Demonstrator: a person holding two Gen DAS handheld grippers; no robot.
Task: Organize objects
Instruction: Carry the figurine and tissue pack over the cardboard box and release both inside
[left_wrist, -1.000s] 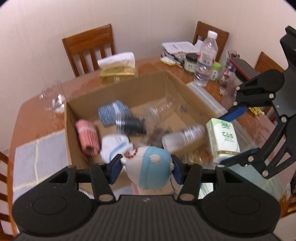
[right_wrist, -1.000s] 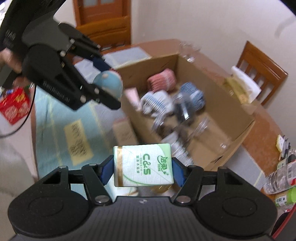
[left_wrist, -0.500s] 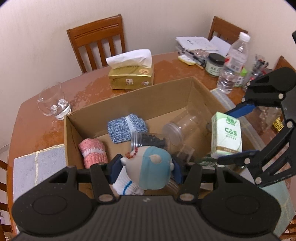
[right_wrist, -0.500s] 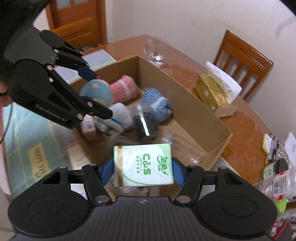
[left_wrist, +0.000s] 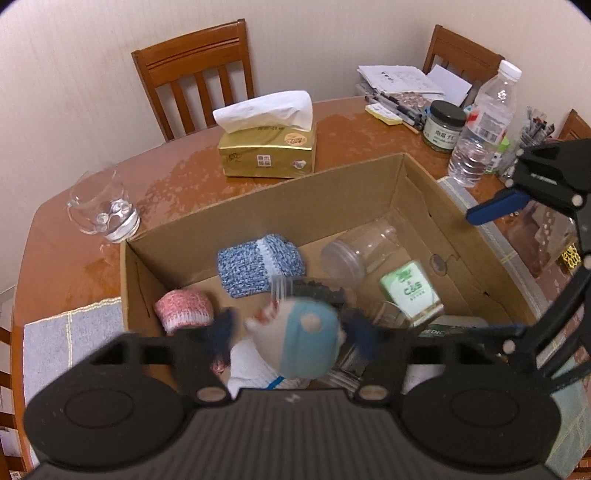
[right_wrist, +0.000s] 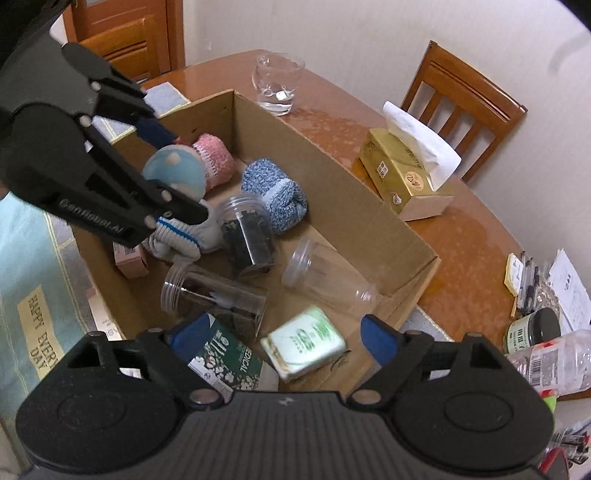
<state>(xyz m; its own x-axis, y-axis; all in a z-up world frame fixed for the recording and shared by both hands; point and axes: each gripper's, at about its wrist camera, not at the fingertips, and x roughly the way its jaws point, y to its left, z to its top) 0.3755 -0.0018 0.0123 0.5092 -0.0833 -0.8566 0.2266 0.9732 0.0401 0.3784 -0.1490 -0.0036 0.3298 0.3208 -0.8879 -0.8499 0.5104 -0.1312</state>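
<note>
Over an open brown cardboard box (left_wrist: 424, 192) on a round wooden table (left_wrist: 351, 122), the right gripper (right_wrist: 284, 334) has its blue-padded fingers spread wide with nothing between them. Below it, a small green-and-white tissue packet (right_wrist: 304, 343) lies tilted in the box beside a clear empty plastic jar (right_wrist: 328, 278) and a dark green printed carton (right_wrist: 225, 360). The left gripper (left_wrist: 291, 328), blurred in its own view, has its fingers on either side of a round blue-and-white plush doll (left_wrist: 303, 341), apparently clamped on it, above a white sock (right_wrist: 181, 236); a gold tissue box (left_wrist: 267, 151) stands on the table just behind the cardboard box.
</note>
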